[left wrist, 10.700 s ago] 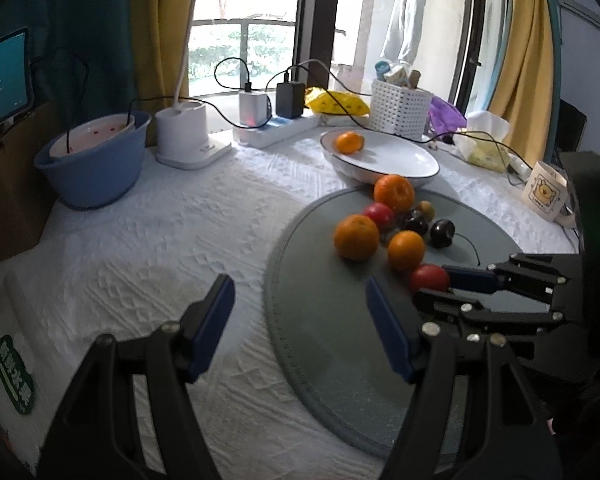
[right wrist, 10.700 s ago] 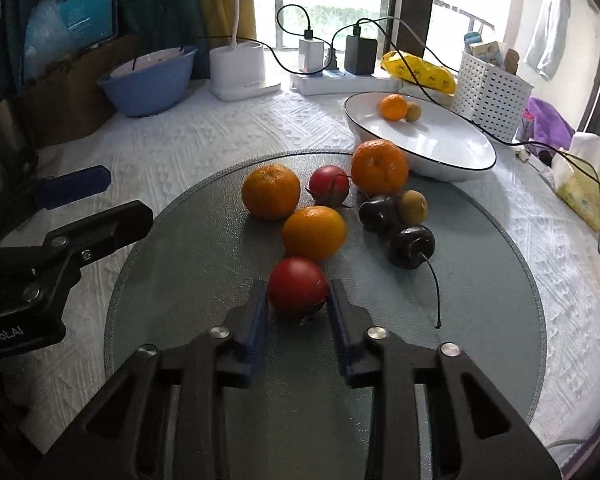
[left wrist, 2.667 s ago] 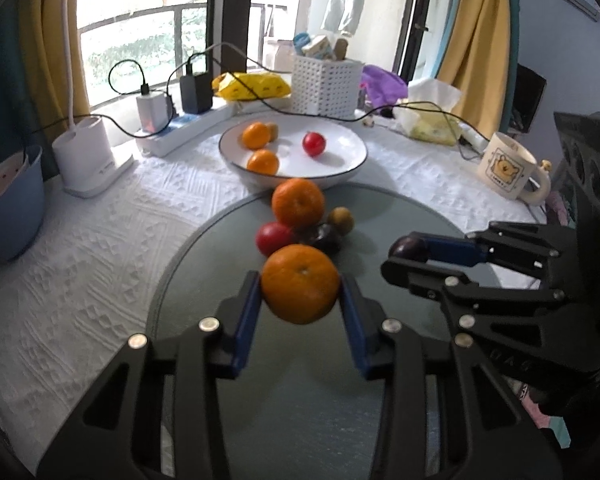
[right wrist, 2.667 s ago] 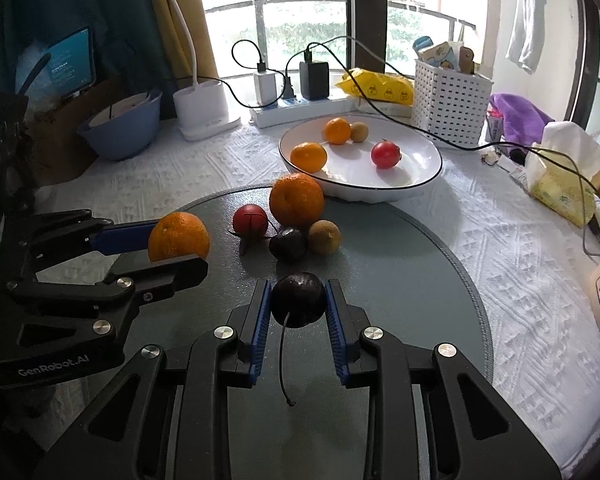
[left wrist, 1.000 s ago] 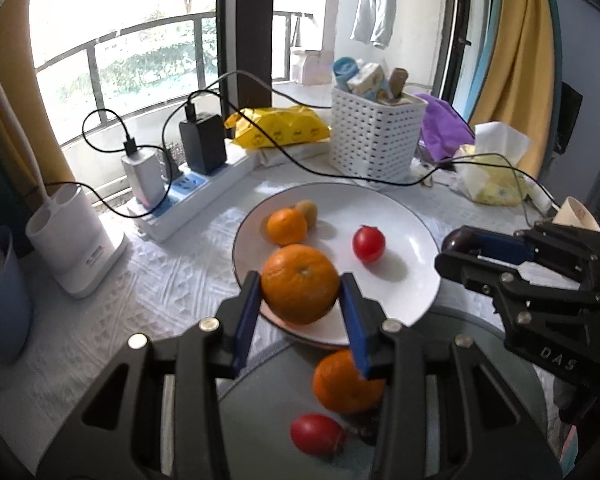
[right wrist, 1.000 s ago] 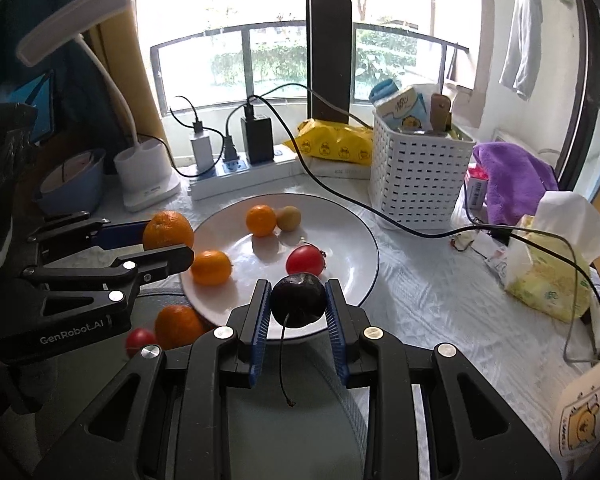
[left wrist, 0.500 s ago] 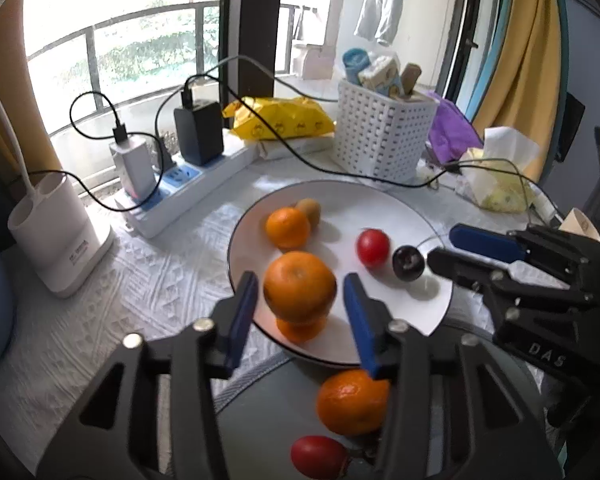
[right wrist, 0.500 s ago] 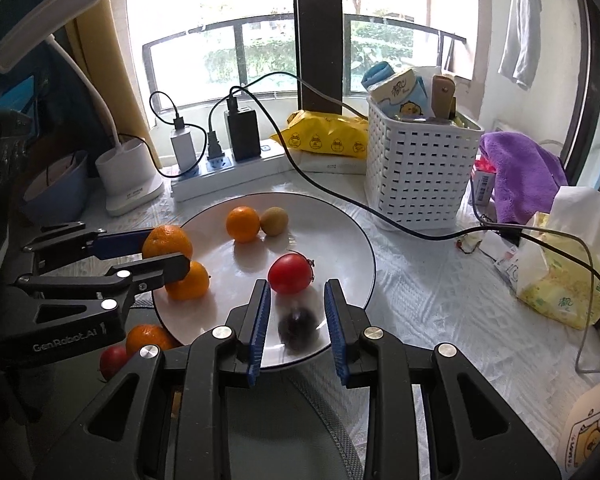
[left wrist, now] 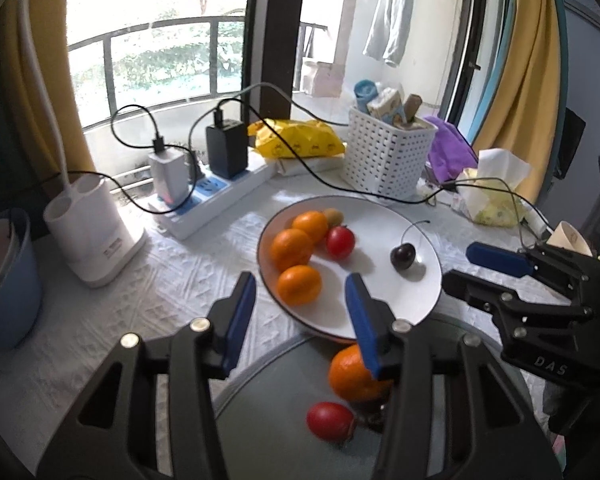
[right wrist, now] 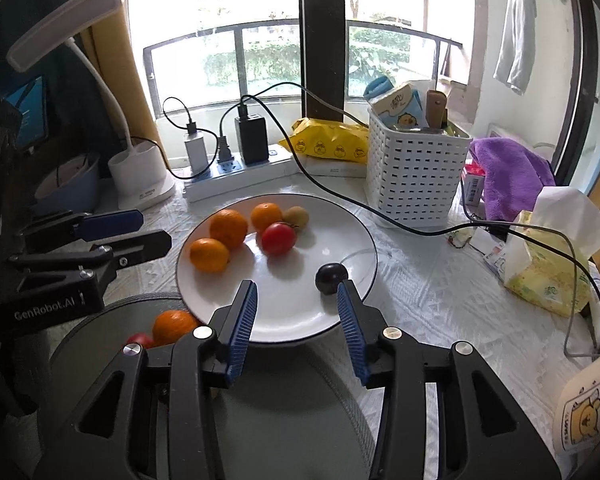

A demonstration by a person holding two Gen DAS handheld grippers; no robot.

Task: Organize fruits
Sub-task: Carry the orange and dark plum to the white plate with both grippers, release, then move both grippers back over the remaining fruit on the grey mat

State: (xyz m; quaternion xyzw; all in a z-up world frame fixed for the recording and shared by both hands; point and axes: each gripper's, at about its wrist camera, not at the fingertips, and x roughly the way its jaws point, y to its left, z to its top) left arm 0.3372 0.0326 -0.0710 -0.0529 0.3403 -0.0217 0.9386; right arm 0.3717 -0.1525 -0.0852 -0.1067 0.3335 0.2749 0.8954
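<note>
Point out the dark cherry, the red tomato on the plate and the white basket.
dark cherry (left wrist: 402, 257), left wrist view, middle of its body.
red tomato (right wrist: 278, 238), right wrist view, centre of its skin.
white basket (right wrist: 414, 176), right wrist view, front wall.

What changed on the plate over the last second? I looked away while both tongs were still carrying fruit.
Both let go. The left tongs dropped their orange onto the white plate, and the right tongs released the dark cherry there; both now stand open and empty. The other fruit on the plate and the orange on the grey mat stayed put.
</note>
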